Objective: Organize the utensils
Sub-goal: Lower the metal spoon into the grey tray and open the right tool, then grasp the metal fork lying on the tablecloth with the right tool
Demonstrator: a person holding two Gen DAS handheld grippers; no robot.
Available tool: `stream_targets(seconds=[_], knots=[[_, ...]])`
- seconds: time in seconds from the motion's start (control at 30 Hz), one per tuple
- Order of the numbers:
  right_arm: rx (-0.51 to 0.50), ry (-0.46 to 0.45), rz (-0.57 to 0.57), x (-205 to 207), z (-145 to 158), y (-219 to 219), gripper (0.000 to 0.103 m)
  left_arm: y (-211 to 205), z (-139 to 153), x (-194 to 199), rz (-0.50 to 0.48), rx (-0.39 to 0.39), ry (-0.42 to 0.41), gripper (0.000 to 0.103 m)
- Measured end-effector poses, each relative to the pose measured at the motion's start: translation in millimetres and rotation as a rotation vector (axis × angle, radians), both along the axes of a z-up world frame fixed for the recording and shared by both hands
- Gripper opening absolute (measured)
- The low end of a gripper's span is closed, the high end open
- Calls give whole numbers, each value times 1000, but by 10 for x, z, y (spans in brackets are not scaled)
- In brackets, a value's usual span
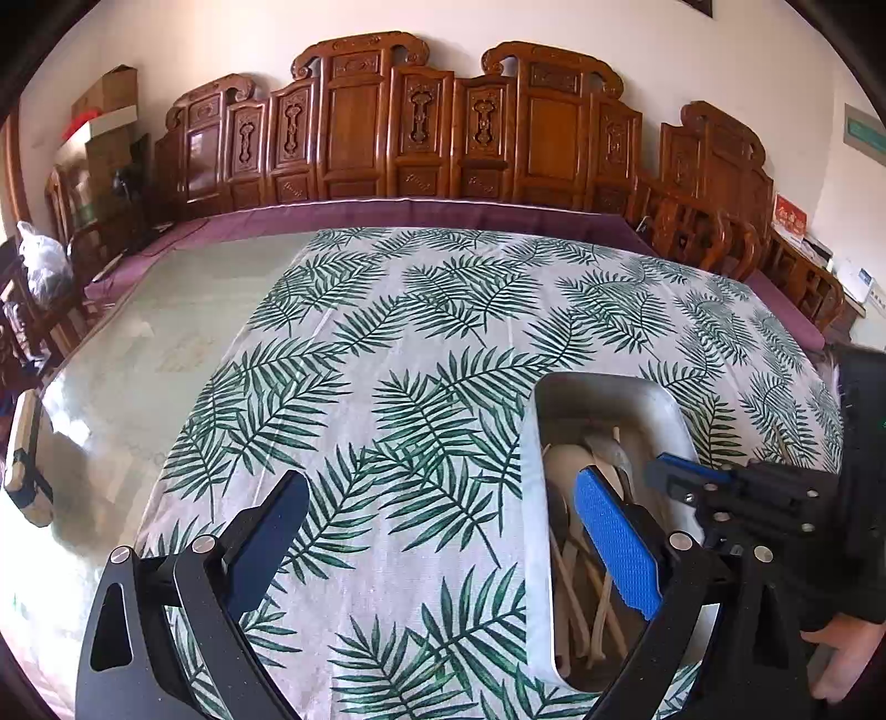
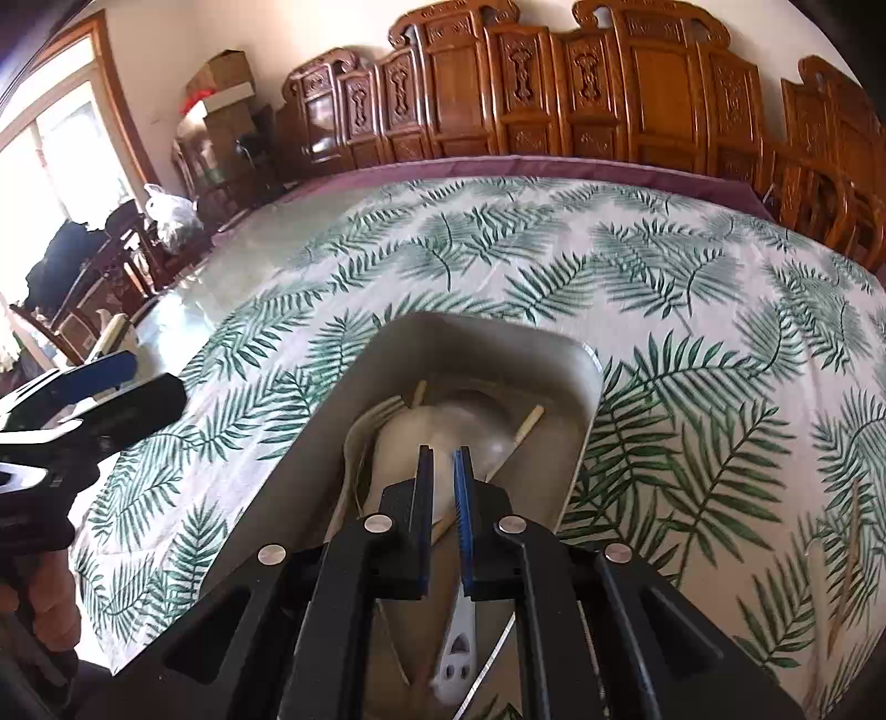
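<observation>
Utensils [image 2: 443, 443] heaped, uncountable, in one metal tray [image 2: 354, 387]

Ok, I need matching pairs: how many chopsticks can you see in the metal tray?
2 for certain: one chopstick pokes out at the far left of the tray, another at the far right. More may be hidden under the white spoons.

Carved wooden panels [image 1: 443, 127] line a pale wall [image 1: 221, 39] behind the table. Cardboard boxes [image 1: 108, 119] are stacked at the left corner. Daylight comes through a wood-framed window [image 2: 55, 138] at far left, above dark chairs [image 2: 99, 288].
</observation>
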State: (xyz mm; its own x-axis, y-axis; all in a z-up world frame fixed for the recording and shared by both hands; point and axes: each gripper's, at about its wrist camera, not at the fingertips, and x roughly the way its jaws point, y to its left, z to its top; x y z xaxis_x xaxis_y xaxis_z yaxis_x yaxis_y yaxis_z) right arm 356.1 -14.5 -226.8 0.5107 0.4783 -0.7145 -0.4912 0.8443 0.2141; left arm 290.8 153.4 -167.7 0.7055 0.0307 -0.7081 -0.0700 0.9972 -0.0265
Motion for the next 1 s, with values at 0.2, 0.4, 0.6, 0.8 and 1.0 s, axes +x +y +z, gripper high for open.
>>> stream_targets(seconds=[0.2,0.4,0.6,0.8,1.0], knots=[[-2,-97,6,-240,311,-414,11,-138,37,-2,-28,-6,-10,93],[-59,-148,-42,-482,410,-1105,28,-409,89,-12,-76,-13,-25,93],[-127,-171,-140,-534,361,-1771,48,-783,129,-33,-136,-18,-43,93],[-160,-149,-243,-508,198,-2370,52,-1186,107,-76,-200,-9,-44,93],[-126,-63,-261,-463,-19,-2584,52,-1523,61,-149,-250,13,-40,93]])
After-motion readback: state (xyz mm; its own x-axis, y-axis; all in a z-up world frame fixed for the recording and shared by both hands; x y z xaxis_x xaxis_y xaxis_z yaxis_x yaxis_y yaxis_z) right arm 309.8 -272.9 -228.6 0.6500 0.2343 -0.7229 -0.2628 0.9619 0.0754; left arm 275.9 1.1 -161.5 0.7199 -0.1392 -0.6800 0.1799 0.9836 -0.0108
